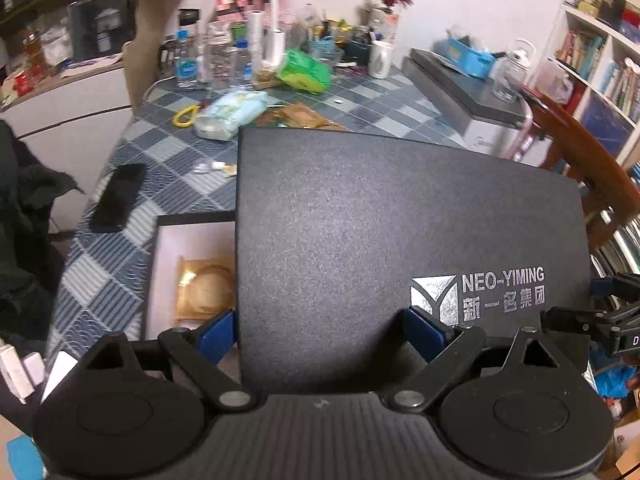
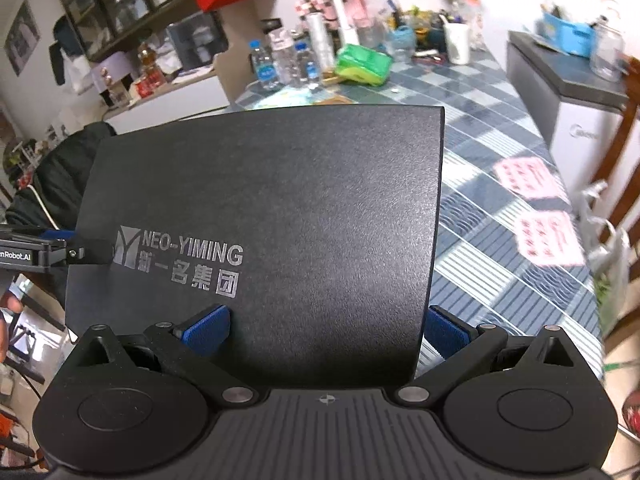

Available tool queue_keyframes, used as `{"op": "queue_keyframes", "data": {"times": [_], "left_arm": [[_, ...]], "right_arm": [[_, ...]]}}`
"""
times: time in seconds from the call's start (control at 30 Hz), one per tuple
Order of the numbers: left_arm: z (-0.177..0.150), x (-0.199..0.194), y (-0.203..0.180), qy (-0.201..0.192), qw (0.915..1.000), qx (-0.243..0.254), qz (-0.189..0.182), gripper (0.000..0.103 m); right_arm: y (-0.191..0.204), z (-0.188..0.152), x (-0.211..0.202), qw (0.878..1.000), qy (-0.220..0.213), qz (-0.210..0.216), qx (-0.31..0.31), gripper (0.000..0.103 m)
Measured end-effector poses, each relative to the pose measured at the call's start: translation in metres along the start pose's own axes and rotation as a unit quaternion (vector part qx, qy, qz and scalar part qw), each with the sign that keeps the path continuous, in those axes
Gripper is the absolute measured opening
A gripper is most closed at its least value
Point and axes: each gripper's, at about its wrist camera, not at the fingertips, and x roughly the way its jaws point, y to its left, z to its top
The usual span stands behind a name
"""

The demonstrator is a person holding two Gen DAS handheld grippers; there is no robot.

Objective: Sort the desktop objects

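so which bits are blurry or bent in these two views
Left wrist view: black lid sharp with its silver logo readable, far clutter soft, table lines bowed. Right wrist view: lid sharp and bowed, pink sheets smeared at the right.

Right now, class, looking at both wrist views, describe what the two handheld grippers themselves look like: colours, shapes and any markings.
Both are matte black plastic. The left gripper and right gripper each have a ribbed central body, two round discs with triangular cut-outs, silver pivot pins, and blue ribbed finger pads. The left one carries white lettering ending "nRobot.AI". No cables or sleeves are visible.
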Motion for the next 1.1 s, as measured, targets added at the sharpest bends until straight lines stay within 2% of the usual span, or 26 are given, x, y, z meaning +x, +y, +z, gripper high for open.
{"op": "queue_keyframes", "data": {"times": [0.33, 0.53, 0.87, 1.1], "left_arm": [[0.013, -0.016, 0.079, -0.002, 0.9993, -0.036, 0.001, 0.103], [0.013, -0.012, 0.104, -0.002, 0.9987, -0.051, -0.003, 0.103], [0.009, 0.0, 0.109, 0.006, 0.9988, -0.046, -0.013, 0.103], [0.014, 0.009, 0.086, 0.013, 0.9994, -0.027, -0.02, 0.103]], "right_arm": [[0.068, 0.036, 0.024, 1.0, -0.014, 0.01, -0.023, 0.103], [0.087, 0.047, 0.037, 1.0, -0.012, 0.003, -0.027, 0.103], [0.09, 0.04, 0.044, 1.0, -0.005, -0.012, -0.017, 0.103], [0.072, 0.028, 0.039, 1.0, 0.0, -0.025, -0.004, 0.103]]}}
